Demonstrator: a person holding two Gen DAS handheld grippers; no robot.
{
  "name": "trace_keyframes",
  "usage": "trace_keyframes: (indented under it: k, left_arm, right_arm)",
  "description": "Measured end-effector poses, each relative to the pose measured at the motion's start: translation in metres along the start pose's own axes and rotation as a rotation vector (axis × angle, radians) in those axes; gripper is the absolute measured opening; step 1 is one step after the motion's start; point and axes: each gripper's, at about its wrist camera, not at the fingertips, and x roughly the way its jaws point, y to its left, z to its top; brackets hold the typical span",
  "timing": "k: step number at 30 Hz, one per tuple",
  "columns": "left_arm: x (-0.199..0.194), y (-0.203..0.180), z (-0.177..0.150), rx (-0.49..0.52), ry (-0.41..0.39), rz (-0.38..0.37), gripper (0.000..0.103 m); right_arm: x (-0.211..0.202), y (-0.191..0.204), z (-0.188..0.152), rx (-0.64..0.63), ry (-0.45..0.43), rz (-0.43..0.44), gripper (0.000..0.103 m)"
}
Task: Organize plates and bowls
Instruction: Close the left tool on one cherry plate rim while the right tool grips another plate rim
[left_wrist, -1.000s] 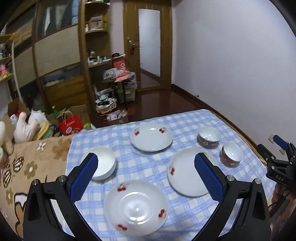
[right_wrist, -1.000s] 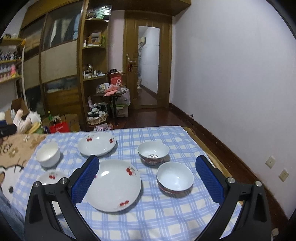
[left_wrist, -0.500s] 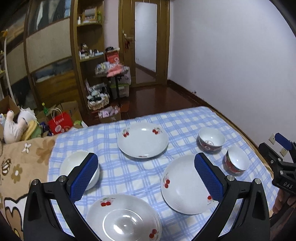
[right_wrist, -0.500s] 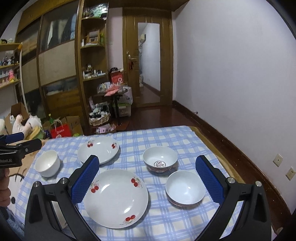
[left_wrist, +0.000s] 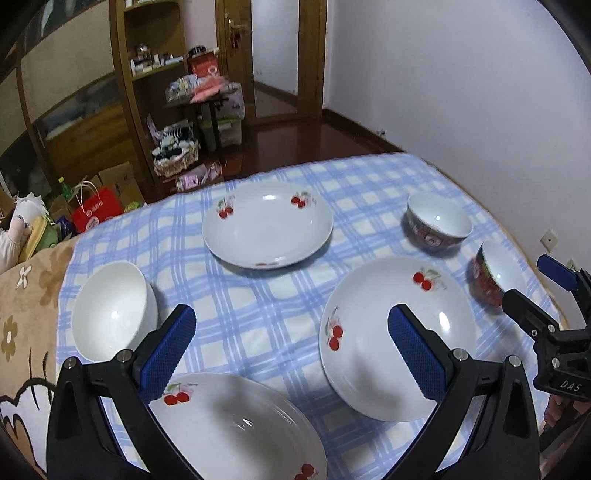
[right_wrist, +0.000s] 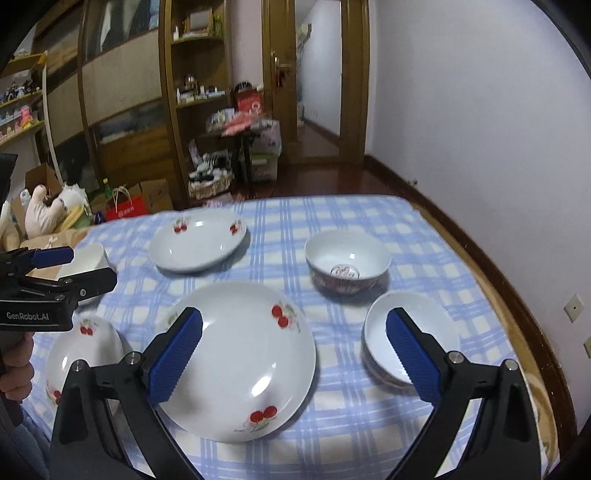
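On the blue checked tablecloth (left_wrist: 258, 306) lie three white cherry-print plates: a far one (left_wrist: 267, 223) (right_wrist: 197, 240), a middle one (left_wrist: 397, 338) (right_wrist: 236, 354) and a near-left one (left_wrist: 236, 424) (right_wrist: 83, 354). A plain white bowl (left_wrist: 112, 310) (right_wrist: 86, 260) stands at the left. Two red-patterned bowls stand at the right, one farther (left_wrist: 436, 225) (right_wrist: 347, 260) and one nearer (left_wrist: 495, 275) (right_wrist: 402, 336). My left gripper (left_wrist: 291, 350) is open and empty above the near plates. My right gripper (right_wrist: 293, 354) is open and empty over the middle plate and the nearer bowl.
The table's right edge (right_wrist: 524, 332) runs close to the white wall. Beyond the far edge are a wooden shelf unit (right_wrist: 192, 92), a basket (right_wrist: 210, 182), a red bag (left_wrist: 98, 210) and a doorway (right_wrist: 317, 77). A floral blanket (left_wrist: 26, 302) lies at the left.
Both grippers have moved forward and lower toward the table, so the dishes look larger. Both stay open. No dish has moved.
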Motion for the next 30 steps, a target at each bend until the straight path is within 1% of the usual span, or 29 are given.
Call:
trace_keyframes:
  k: [2, 4, 8, 13, 17, 22, 24, 25, 27, 30]
  left_arm:
    - [0.009, 0.0, -0.004, 0.01, 0.016, 0.015, 0.102]
    - [0.018, -0.001, -0.007, 0.02, 0.035, 0.023, 0.102]
    - [0.037, -0.003, -0.014, 0.025, 0.081, 0.028, 0.102]
    - [0.047, -0.006, -0.019, 0.045, 0.096, 0.039, 0.102]
    - [0.055, -0.007, -0.022, 0.048, 0.121, 0.035, 0.102]
    - [0.061, -0.007, -0.025, 0.038, 0.145, 0.015, 0.102]
    - [0.064, -0.008, -0.026, 0.041, 0.153, 0.009, 0.102]
    - [0.065, -0.008, -0.026, 0.044, 0.155, 0.008, 0.102]
    - [0.067, -0.01, -0.028, 0.051, 0.164, 0.009, 0.102]
    - [0.071, -0.011, -0.029, 0.056, 0.171, 0.004, 0.102]
  right_arm:
    - [0.007, -0.001, -0.003, 0.001, 0.023, 0.006, 0.103]
    - [0.012, -0.001, -0.006, 0.0, 0.024, 0.02, 0.102]
    - [0.025, -0.001, -0.009, -0.009, 0.05, 0.009, 0.102]
    - [0.039, -0.005, -0.014, -0.006, 0.09, 0.001, 0.101]
    - [0.048, -0.006, -0.018, 0.0, 0.113, 0.01, 0.093]
    - [0.054, -0.004, -0.023, -0.005, 0.14, 0.024, 0.091]
    - [0.056, -0.004, -0.025, -0.007, 0.152, 0.028, 0.083]
    - [0.058, -0.004, -0.026, -0.003, 0.162, 0.029, 0.081]
    - [0.059, -0.005, -0.027, 0.012, 0.166, 0.029, 0.073]
    - [0.062, -0.007, -0.028, 0.027, 0.178, 0.018, 0.072]
